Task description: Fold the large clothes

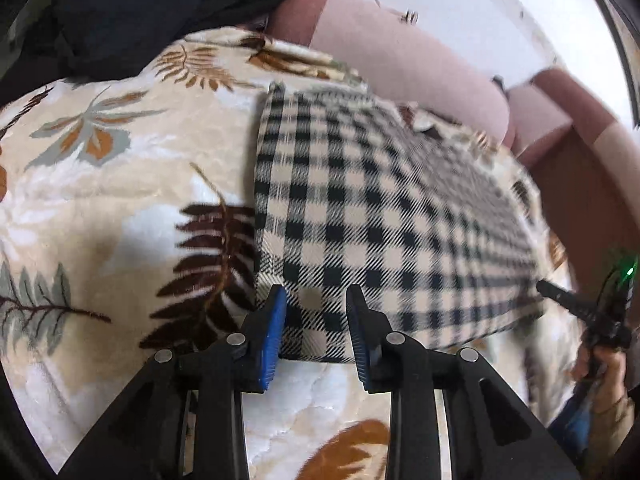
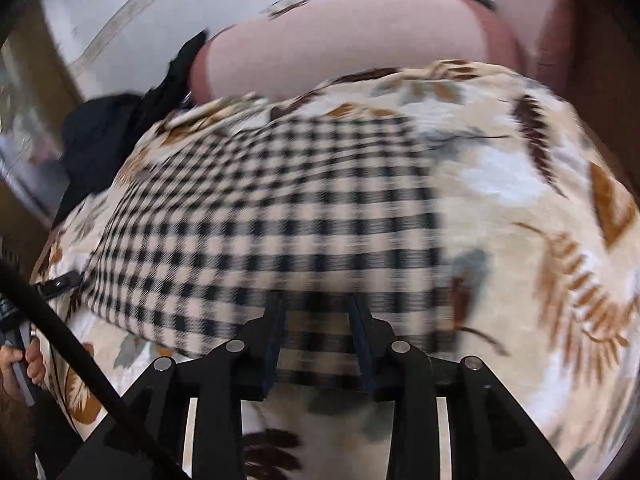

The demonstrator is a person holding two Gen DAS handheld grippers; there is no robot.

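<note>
Black-and-cream checked garment (image 1: 360,216) lies folded flat on cream leaf-print fleece blanket (image 1: 120,152) covering bed. Your left claw (image 1: 316,316) wide apart, hovering at garment's near left corner, gripping nothing. Your right claw (image 2: 318,320) also spread wide over garment's near edge, view blurred. Black clothing heap (image 1: 132,12) sits at far-left, pink padded headboard (image 1: 400,56) behind.

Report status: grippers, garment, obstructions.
Left gripper and right gripper open, jaws over near hem. Checked garment flat on leaf-print blanket. Black clothing heaped far left, clear of it.
</note>
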